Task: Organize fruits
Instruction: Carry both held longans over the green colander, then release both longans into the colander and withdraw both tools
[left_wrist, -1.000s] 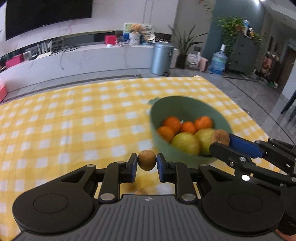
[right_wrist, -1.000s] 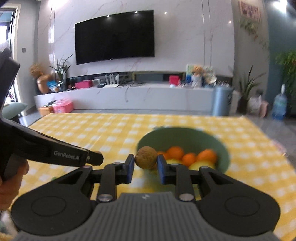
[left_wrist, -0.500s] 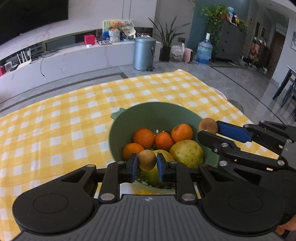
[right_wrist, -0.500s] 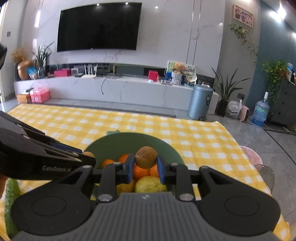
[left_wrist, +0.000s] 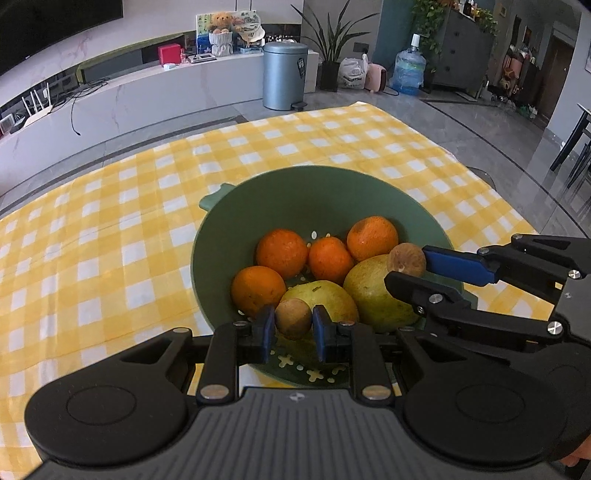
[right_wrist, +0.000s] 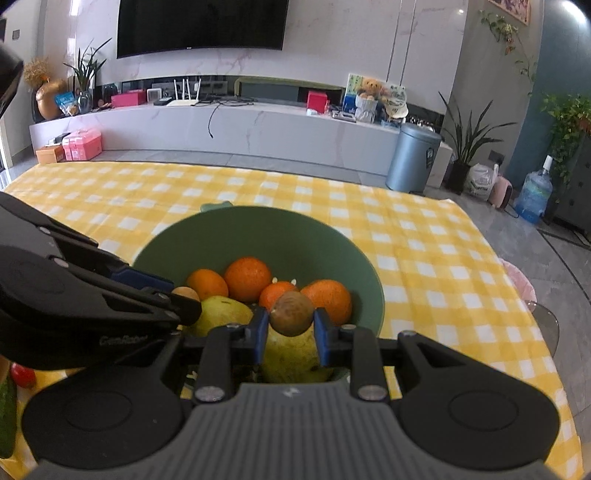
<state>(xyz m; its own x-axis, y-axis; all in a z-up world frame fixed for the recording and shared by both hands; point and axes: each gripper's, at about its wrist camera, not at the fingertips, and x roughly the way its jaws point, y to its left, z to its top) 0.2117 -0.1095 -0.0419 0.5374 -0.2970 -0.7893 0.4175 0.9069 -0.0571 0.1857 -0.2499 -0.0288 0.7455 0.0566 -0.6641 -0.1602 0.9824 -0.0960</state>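
Far left edge: in the right wrist view a green cucumber-like vegetable (right_wrist: 6, 417) and a small red fruit (right_wrist: 23, 374) lie on the cloth, well apart from the bowl; likely not yet sorted.
Tablecloth: yellow checked tablecloth (left_wrist: 110, 236) covers the table; the bowl sits on it.
Left gripper: left gripper (left_wrist: 293, 324) is clamped on a small brown round fruit (left_wrist: 293, 319), held over the near side of the bowl just above a pear, so opening would drop it inside.
Colander bowl: green colander bowl (left_wrist: 295, 192) with drain holes in its floor; this is the collecting place for the fruit.
Oranges: four oranges, one at the left (left_wrist: 258, 291), sit toward the back of the bowl.
Pears: two yellow-green pears, the nearer (left_wrist: 325, 299) and the right one (left_wrist: 373, 291), lie at the front, touching each other.
Right gripper: right gripper (right_wrist: 291, 320) is clenched on a second brown fruit (right_wrist: 291, 313), over the right-hand pear, tilted in from the side to keep clear of the left tool.
Step in hand: both fruits look ready for release into the bowl.
Risk: a small round fruit may roll off the pears.
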